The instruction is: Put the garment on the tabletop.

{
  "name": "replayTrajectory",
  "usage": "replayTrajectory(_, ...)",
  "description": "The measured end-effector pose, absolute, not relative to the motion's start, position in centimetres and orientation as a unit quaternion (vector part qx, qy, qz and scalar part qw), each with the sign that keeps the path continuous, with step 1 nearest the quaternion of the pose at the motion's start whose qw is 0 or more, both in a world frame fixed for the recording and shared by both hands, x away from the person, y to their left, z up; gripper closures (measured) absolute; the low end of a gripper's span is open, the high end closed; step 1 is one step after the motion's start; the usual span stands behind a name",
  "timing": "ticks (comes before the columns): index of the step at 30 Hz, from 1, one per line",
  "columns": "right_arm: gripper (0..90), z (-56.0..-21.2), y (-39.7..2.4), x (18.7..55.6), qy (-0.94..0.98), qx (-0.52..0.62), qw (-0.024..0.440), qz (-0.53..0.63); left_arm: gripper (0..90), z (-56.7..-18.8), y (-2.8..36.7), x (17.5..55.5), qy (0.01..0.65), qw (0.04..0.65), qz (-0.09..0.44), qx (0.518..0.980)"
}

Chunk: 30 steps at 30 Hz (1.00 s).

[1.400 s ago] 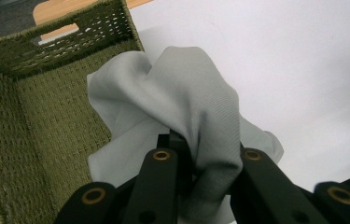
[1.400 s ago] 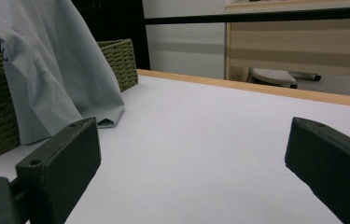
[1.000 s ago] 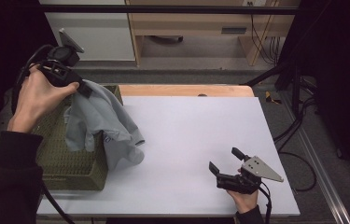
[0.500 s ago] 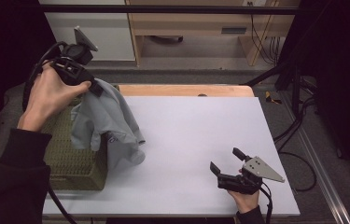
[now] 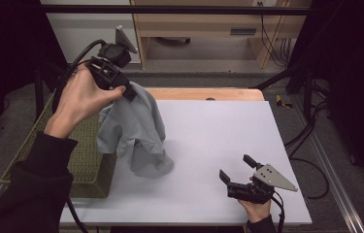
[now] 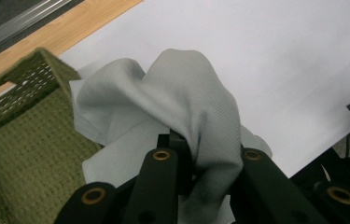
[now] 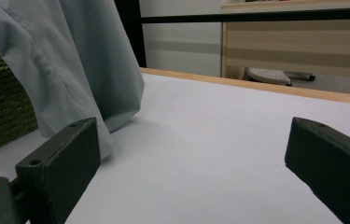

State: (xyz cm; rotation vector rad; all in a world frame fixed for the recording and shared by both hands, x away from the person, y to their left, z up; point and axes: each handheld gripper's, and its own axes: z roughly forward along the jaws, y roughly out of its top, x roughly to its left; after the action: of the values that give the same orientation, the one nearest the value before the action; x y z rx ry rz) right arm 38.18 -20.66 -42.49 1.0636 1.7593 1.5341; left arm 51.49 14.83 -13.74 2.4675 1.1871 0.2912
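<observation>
One soft, pale grey garment (image 5: pixel 133 131) hangs pinched in the left gripper's (image 5: pixel 125 91) fingers, its crumpled hem touching the white counter (image 5: pixel 228 131) beside one woven olive basket (image 5: pixel 87 160). The right gripper (image 5: pixel 236 168) rests low on the counter, its fingers wide and holding nothing.

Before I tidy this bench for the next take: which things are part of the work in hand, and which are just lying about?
In use:
- grey shirt, held up
- left tool, shut on the shirt
- green woven basket, with the shirt hanging at its edge
- right tool, open, low over the white table

Lying about:
- cables on the floor
- wooden cabinet behind the table
</observation>
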Motion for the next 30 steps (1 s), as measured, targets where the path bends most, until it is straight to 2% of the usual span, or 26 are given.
replayTrajectory(16, 3.7, -42.3, -20.8, 38.0, 0.651, 0.399, 0.281, 0.582, 82.4, -16.5, 7.1, 51.2, 0.354, 0.185, 0.083, 0.913)
replayTrajectory(30, 3.6, -42.3, -20.8, 37.9, 0.653, 0.398, 0.278, 0.581, 82.3, -21.0, 5.9, 52.0, 0.336, 0.199, 0.064, 0.918)
